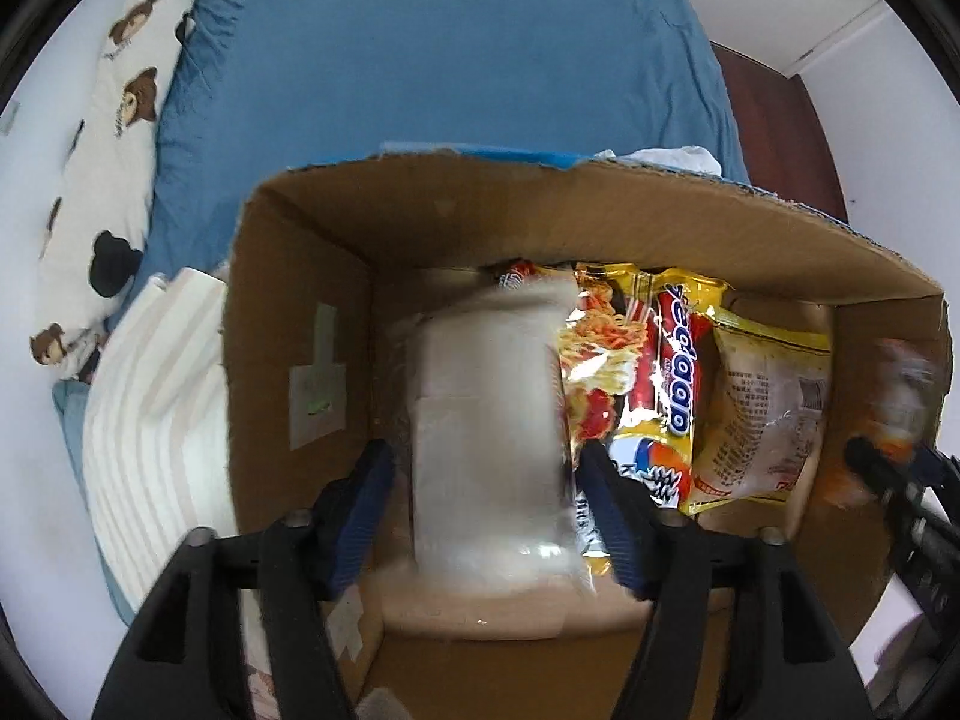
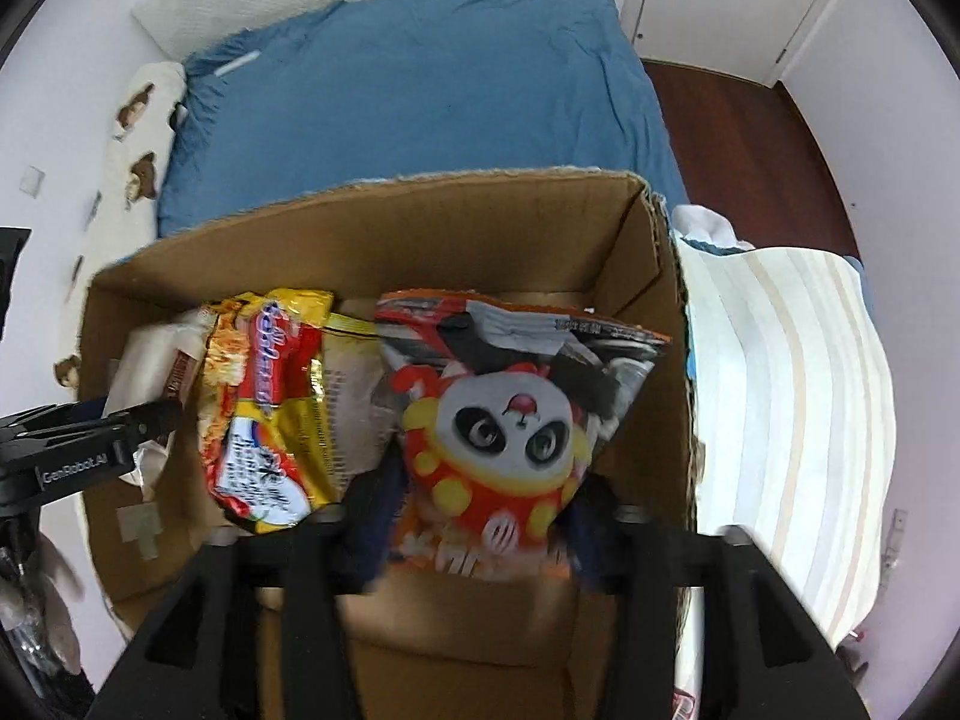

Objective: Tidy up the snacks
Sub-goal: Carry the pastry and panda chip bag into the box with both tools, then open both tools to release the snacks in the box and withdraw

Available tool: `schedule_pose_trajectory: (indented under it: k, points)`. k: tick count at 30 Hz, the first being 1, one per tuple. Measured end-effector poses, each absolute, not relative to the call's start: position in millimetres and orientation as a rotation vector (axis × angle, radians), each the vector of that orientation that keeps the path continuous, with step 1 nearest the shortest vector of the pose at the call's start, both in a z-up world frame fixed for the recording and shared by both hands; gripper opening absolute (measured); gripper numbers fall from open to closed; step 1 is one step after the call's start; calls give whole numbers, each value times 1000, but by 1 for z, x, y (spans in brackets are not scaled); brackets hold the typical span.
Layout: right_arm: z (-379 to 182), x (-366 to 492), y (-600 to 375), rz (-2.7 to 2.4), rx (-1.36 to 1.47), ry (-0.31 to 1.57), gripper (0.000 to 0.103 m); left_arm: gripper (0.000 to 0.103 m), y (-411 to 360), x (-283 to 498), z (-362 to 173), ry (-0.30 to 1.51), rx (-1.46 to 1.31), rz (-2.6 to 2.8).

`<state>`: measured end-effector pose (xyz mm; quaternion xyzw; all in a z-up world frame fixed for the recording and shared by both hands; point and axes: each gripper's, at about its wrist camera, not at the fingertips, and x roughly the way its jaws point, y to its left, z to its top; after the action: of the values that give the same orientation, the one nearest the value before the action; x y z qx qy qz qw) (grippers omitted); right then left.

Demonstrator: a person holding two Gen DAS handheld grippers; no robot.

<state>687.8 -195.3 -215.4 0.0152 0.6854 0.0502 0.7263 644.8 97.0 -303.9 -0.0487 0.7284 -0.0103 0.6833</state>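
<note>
An open cardboard box sits on a blue bed. My left gripper reaches into its left part, with a pale clear-wrapped packet between its blue pads; the fingers stand apart at the packet's sides and the packet looks blurred. A yellow-red noodle packet and a pale yellow packet stand in the box. My right gripper is shut on an orange panda snack bag held inside the box's right part.
The blue bedspread lies beyond the box. A bear-print pillow is at the left. A striped white cloth lies on both sides of the box. Dark wooden floor is at the right.
</note>
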Motion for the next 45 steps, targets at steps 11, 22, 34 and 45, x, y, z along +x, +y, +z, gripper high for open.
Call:
schedule_pose_trajectory:
  k: [11,22,34,45]
  points:
    - [-219,679,-189,112,39,1517,94,92,99,631,-286,1560,-128,-29]
    - [-178,625,-167,129,57,1392,94,92,104,559,-228,1343,-99,10]
    - [-120,539,-159,127,51,1207,94,92,101,467,-166,1142,-88,-3]
    - [-66,454,-164,165,85,1095,94,92,104,392,-132,1041,-109,2]
